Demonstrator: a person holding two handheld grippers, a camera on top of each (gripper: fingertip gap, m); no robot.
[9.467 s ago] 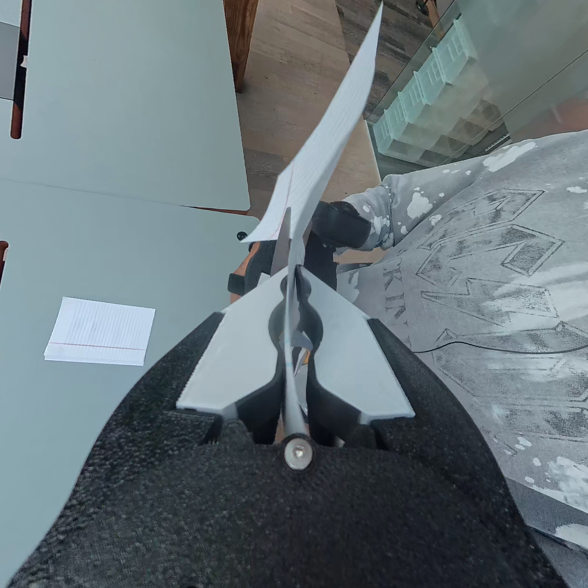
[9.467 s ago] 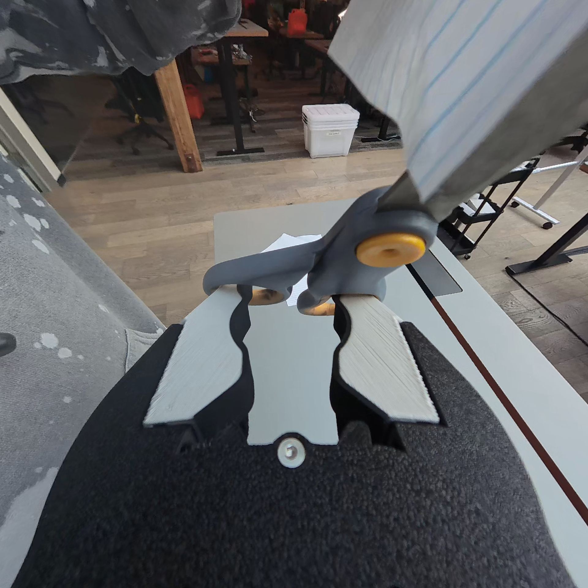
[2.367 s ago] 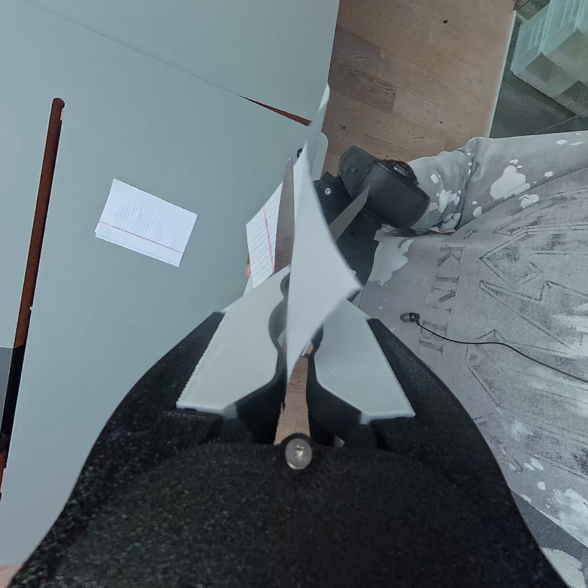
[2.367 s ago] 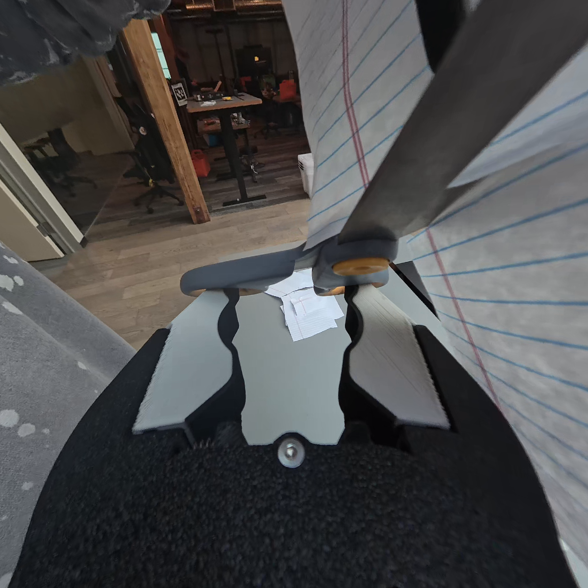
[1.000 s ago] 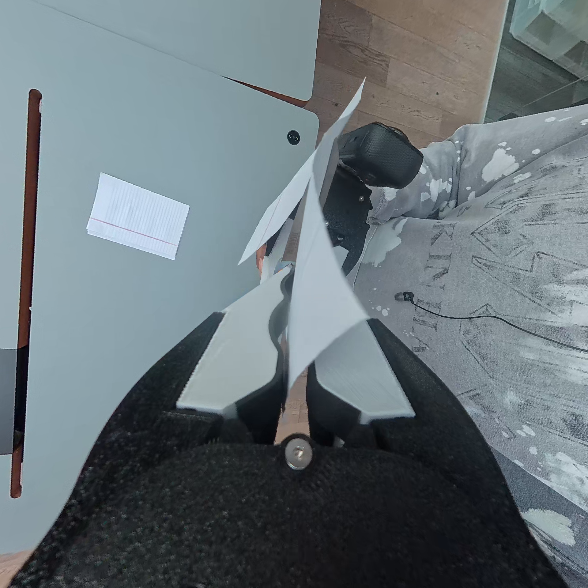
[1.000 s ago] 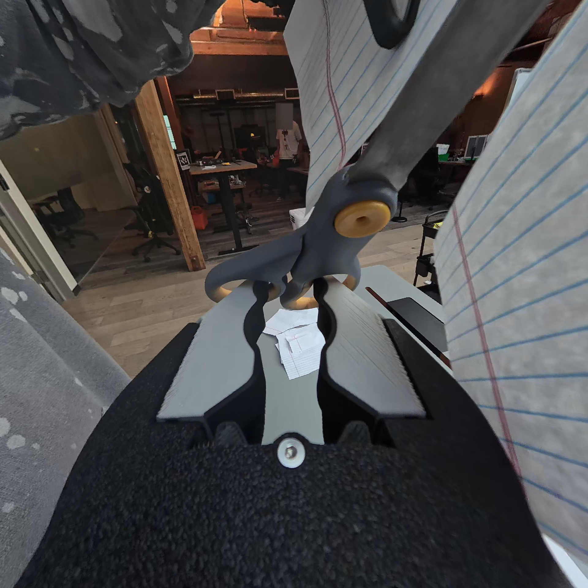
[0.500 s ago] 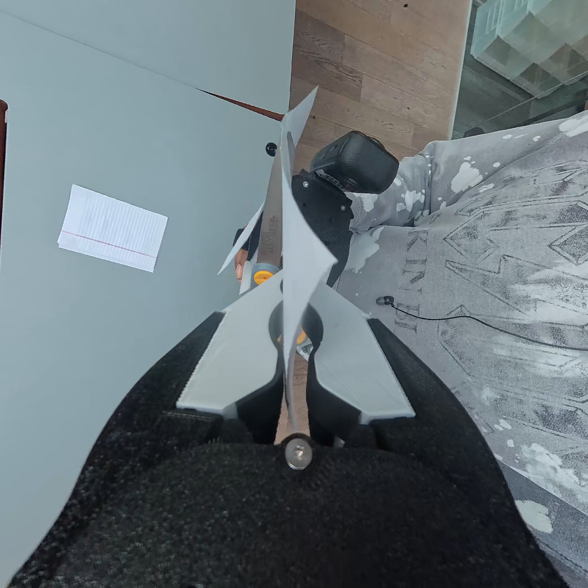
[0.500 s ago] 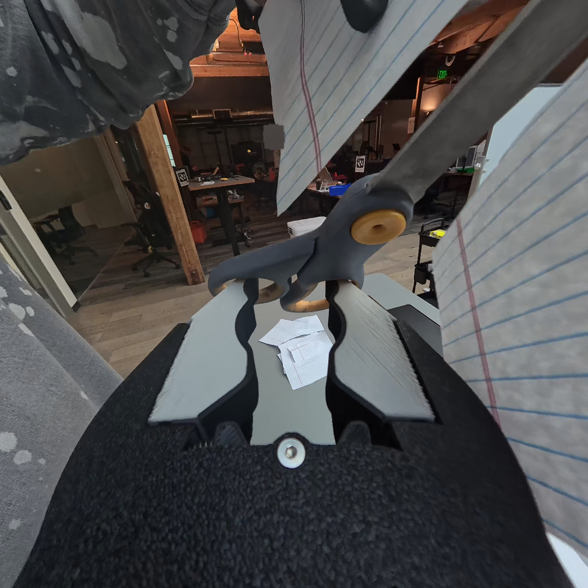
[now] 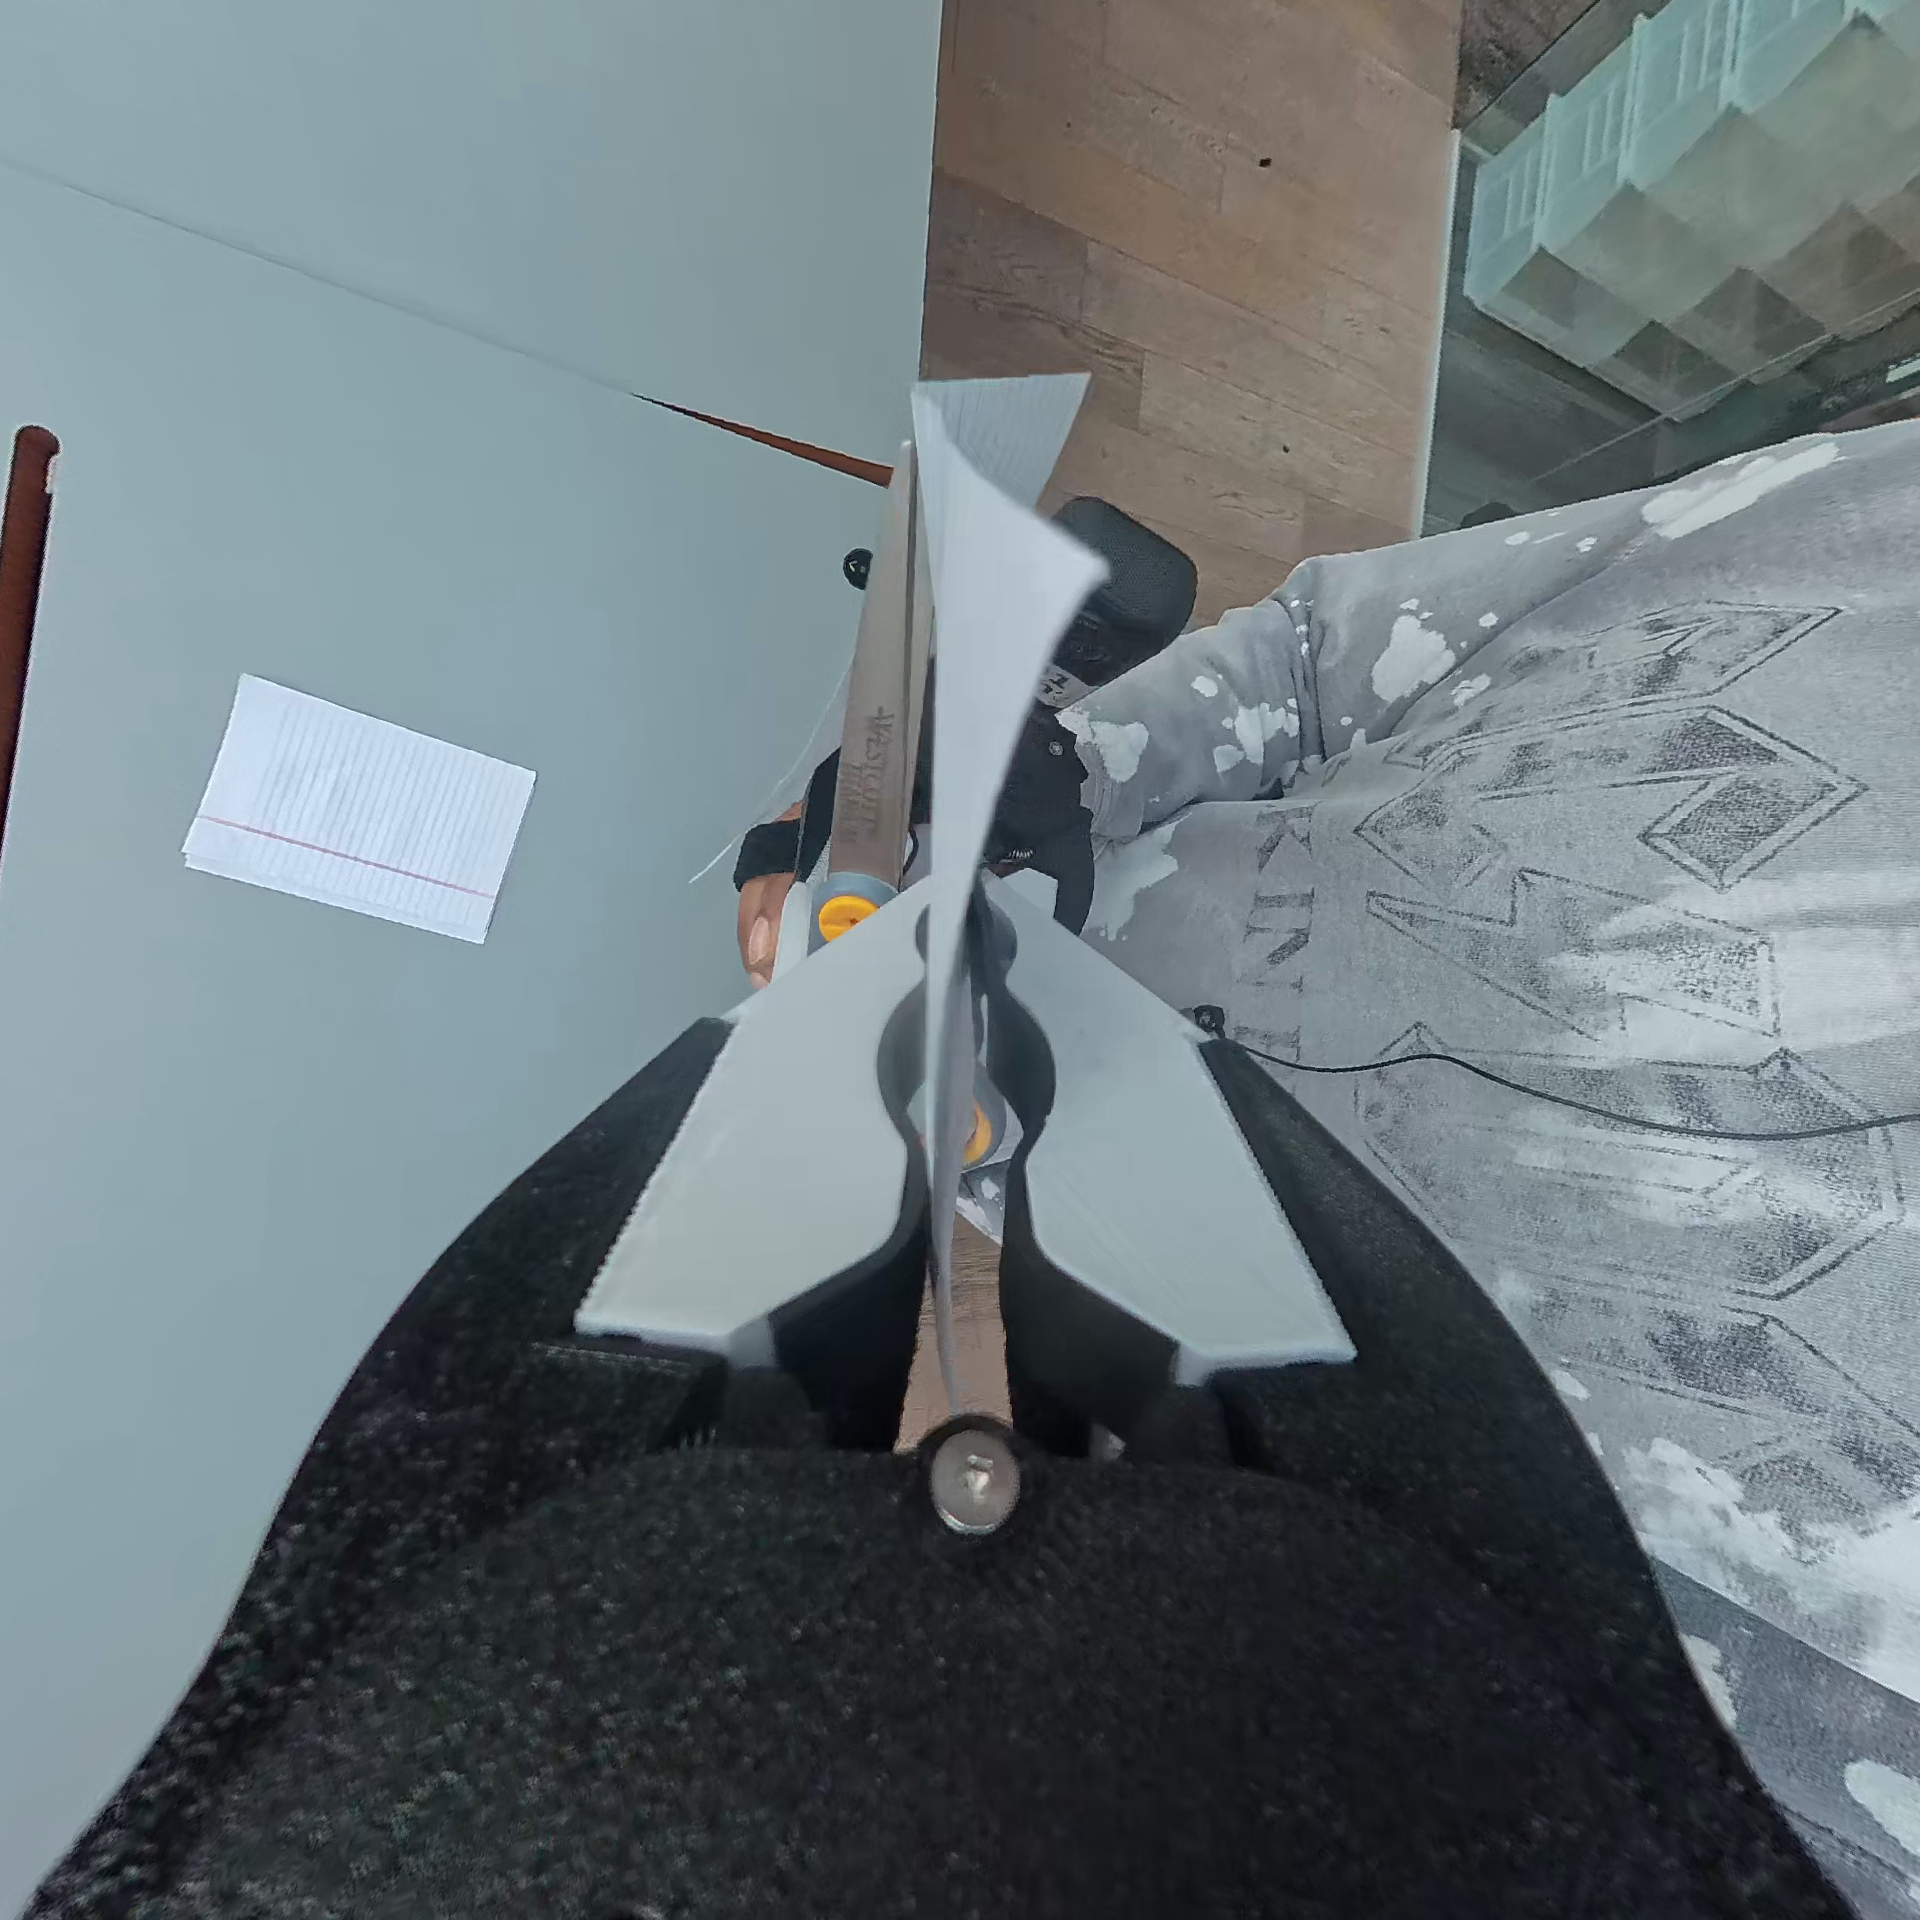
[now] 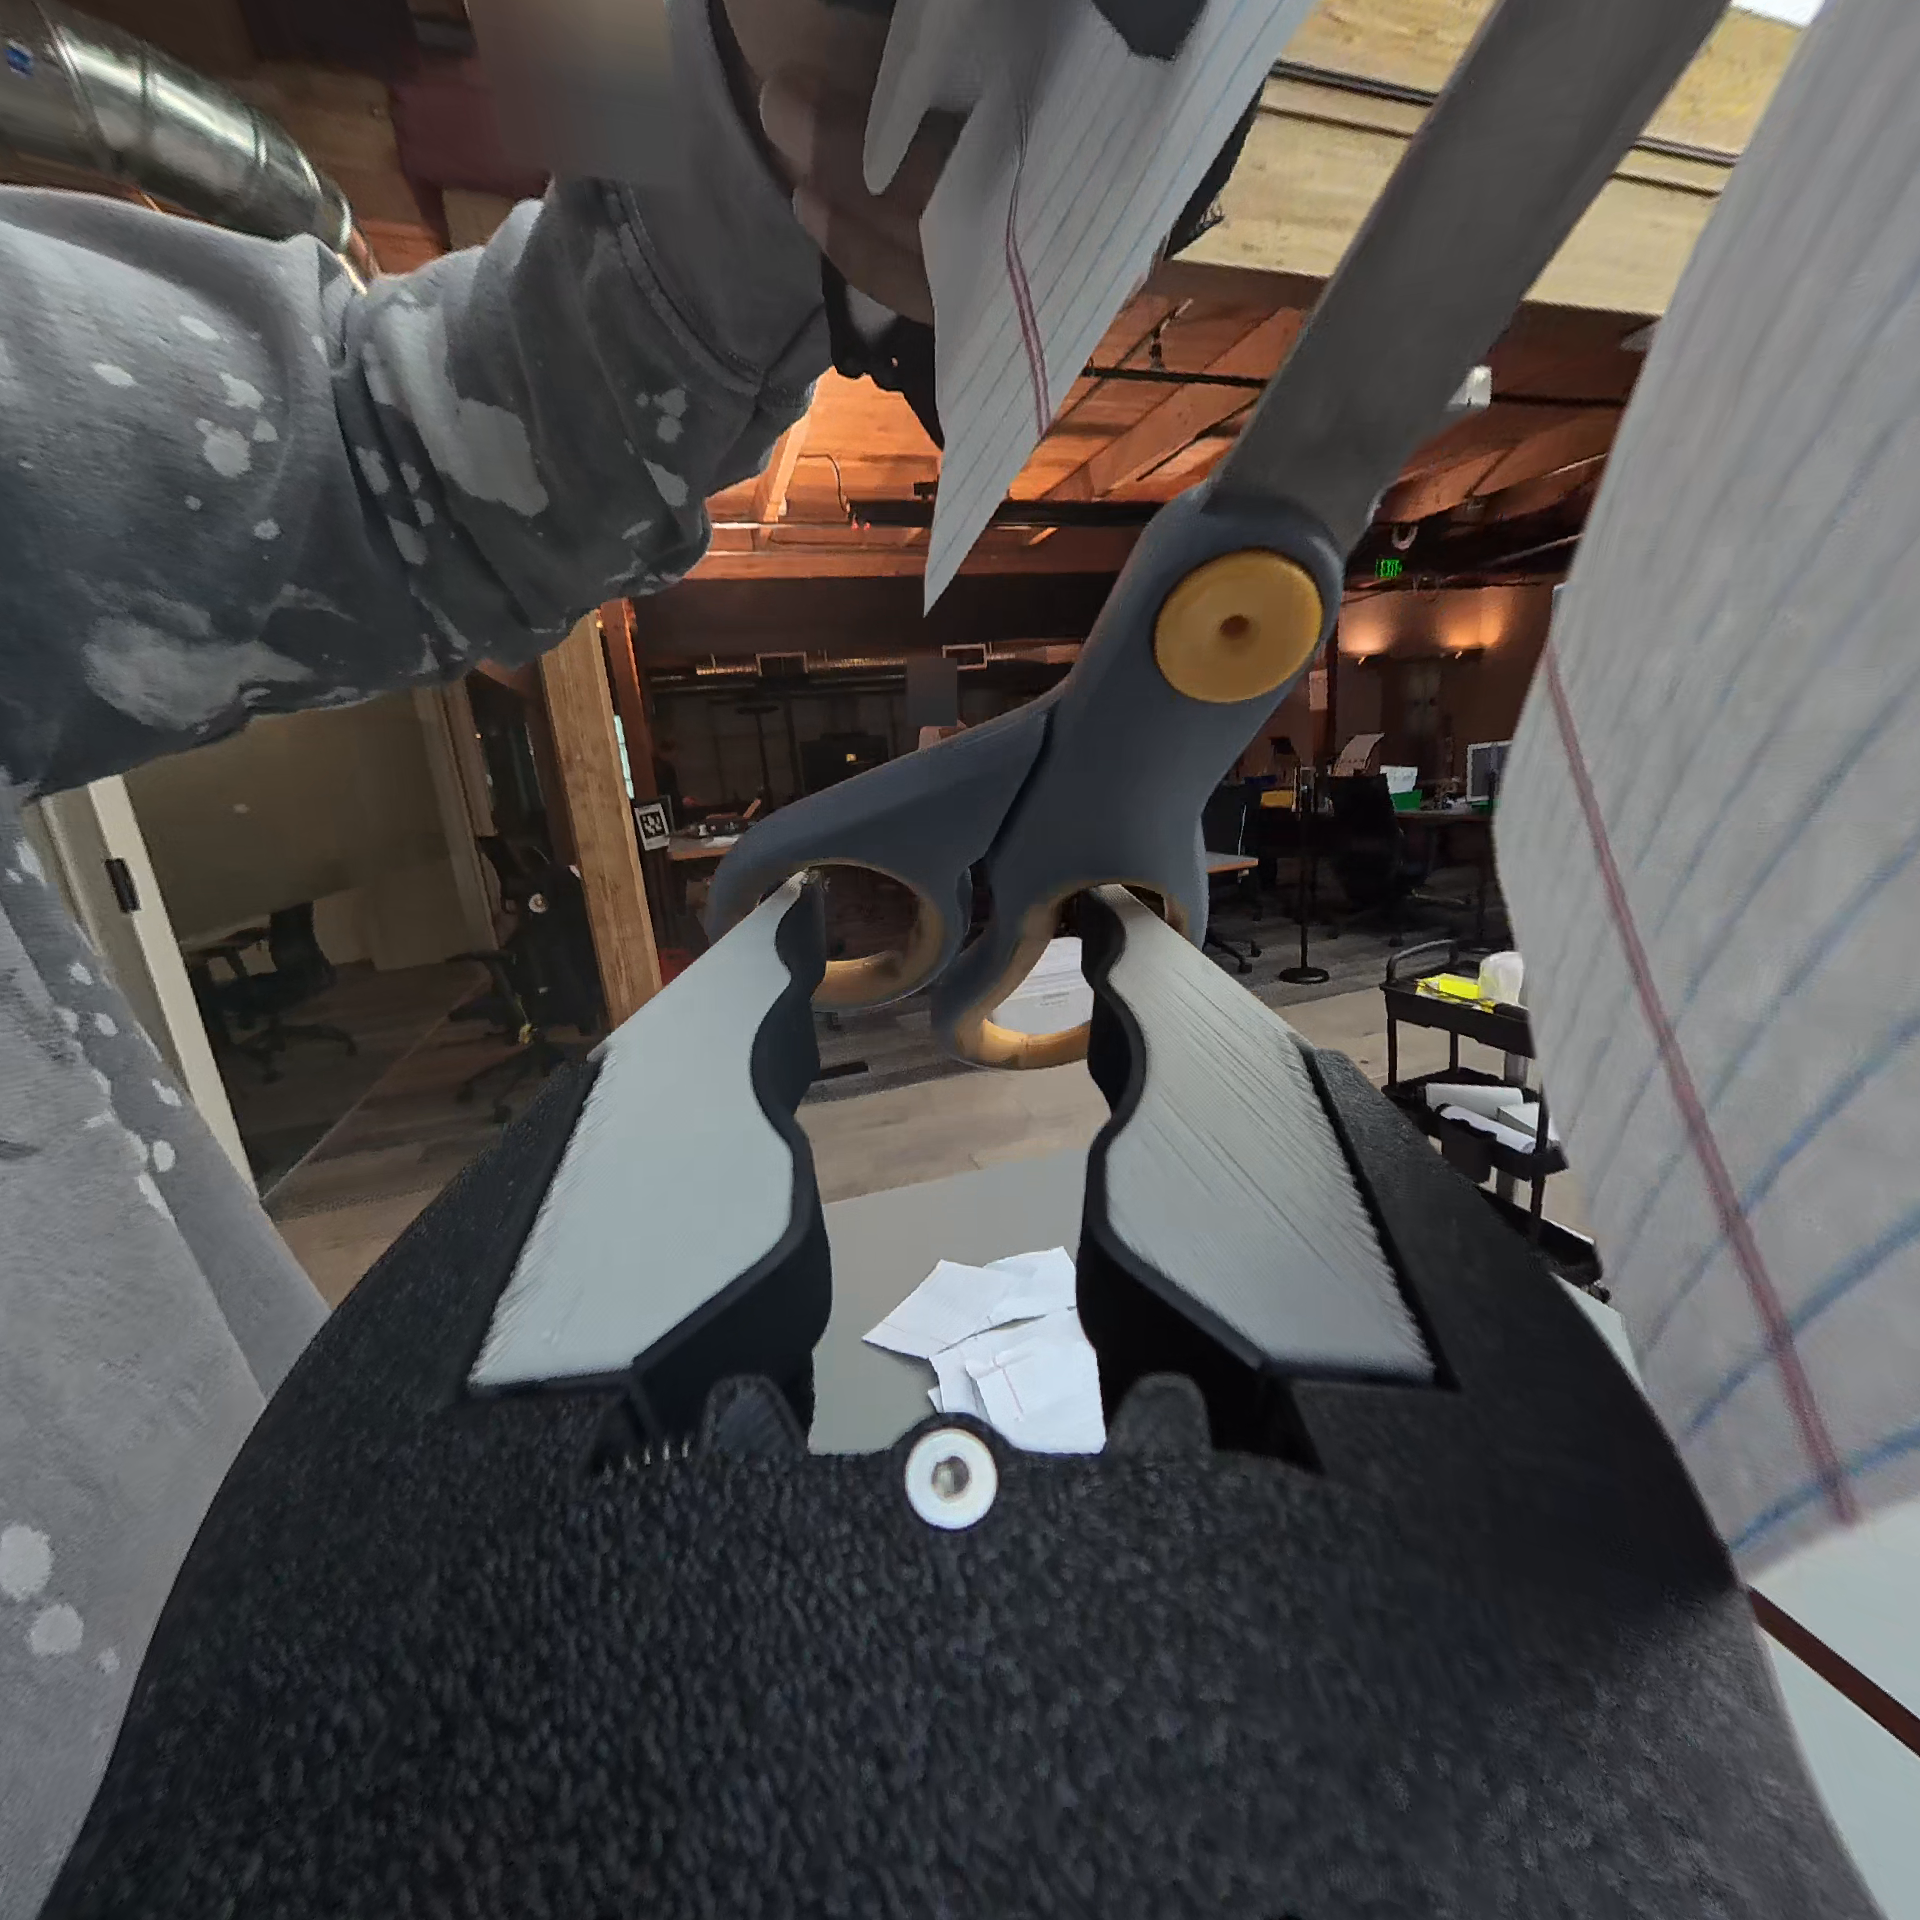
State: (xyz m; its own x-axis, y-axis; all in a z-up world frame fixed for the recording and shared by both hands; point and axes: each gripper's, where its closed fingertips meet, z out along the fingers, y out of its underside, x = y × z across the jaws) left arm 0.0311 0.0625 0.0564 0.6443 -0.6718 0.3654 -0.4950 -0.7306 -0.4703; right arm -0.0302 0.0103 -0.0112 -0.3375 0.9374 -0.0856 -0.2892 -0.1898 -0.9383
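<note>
My left gripper (image 9: 951,920) is shut on a sheet of white lined paper (image 9: 977,727), which stands edge-on above the fingers. My right gripper (image 10: 966,904) has its fingers in the handle loops of grey scissors with an orange pivot (image 10: 1236,623) and holds them up. The steel blade (image 9: 878,707) runs alongside the sheet, between two flaps of it. In the right wrist view one flap (image 10: 1023,260) hangs upper left by the other gripper and hand. A larger flap (image 10: 1714,831) fills the right side. I cannot tell whether the flaps are still joined.
A stack of lined paper (image 9: 358,810) lies on the grey-green table (image 9: 364,1247). Several cut paper scraps (image 10: 997,1340) lie on the table below the right gripper. A person's grey spattered sweatshirt (image 9: 1558,935) is close on the right. A black cart (image 10: 1455,1039) stands beyond the table.
The scissors opened and closed along the sheet and split it into two flaps. In the last half second my right gripper has tilted upward with the scissors; the left still grips the paper.
</note>
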